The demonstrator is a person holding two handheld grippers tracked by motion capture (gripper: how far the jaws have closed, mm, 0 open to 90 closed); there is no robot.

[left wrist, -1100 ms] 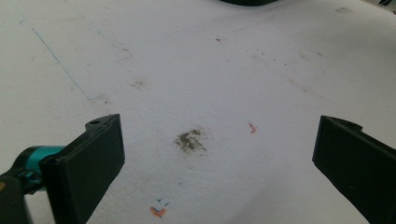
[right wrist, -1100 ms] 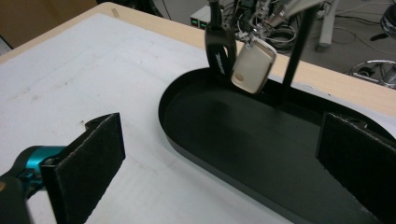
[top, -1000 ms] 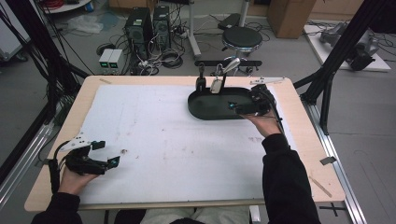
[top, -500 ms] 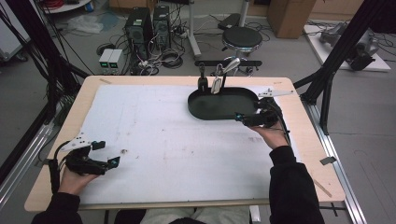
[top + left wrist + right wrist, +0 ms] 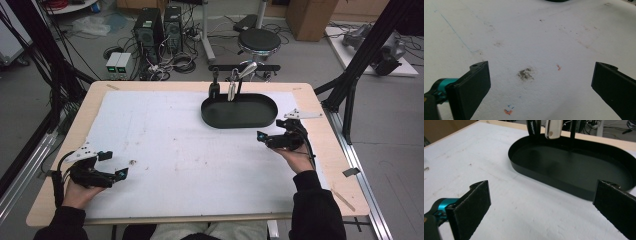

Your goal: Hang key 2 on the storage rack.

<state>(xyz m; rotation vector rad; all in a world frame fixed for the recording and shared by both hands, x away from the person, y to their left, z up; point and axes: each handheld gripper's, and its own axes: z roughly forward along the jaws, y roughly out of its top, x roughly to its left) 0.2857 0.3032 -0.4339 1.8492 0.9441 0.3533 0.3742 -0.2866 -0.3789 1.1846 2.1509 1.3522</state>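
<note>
Pulled back from over the tray (image 5: 239, 111) since the earlier frame, right gripper (image 5: 265, 139) now just beside its near wall, jaws wide apart and empty. Left gripper (image 5: 120, 174) low at the near left corner, also wide open, holding nothing. Looks like a retreat after a drop; next calls for reaching toward another item, perhaps the small speck (image 5: 132, 162) near the left gripper.

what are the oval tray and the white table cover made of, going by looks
The oval tray looks like thin sheet metal or hard plastic with a satin black finish: its low wall is thin and even, and its floor gives a soft, dull reflection. The white table cover looks like matte foam board or paper: its surface is finely grainy, without shine, and carries smudges and pen marks. Neither can be told for certain.
</note>
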